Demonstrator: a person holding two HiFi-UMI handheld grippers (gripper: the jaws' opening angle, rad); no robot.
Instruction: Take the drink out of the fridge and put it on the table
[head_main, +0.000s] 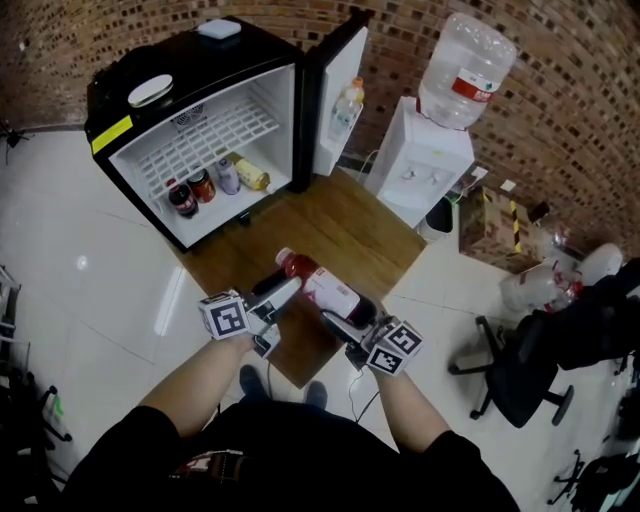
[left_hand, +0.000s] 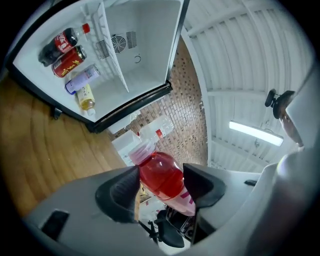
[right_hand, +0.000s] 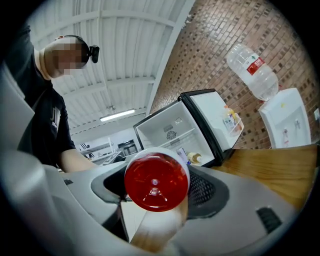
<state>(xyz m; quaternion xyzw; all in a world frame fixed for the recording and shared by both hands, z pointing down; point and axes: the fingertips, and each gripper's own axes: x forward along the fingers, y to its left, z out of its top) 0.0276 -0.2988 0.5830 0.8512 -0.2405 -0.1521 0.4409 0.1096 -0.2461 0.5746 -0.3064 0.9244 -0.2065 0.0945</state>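
A drink bottle (head_main: 325, 285) full of red liquid lies tilted in the air between both grippers, above the front of the wooden table top (head_main: 345, 225). My left gripper (head_main: 283, 300) is at the bottle's cap end. In the left gripper view its pads touch both sides of the bottle's (left_hand: 160, 177) shoulder, so the left gripper (left_hand: 161, 182) is shut on it. My right gripper (head_main: 350, 320) is shut on the bottom end. In the right gripper view the round red base of the bottle (right_hand: 156, 181) fills the gap of the right gripper (right_hand: 156, 186).
The black mini fridge (head_main: 180, 60) stands open on the table's far left, with several cans and bottles (head_main: 203, 185) on its floor and a bottle (head_main: 347, 105) in the door. A water dispenser (head_main: 425, 155) stands to the right, an office chair (head_main: 510, 370) further right.
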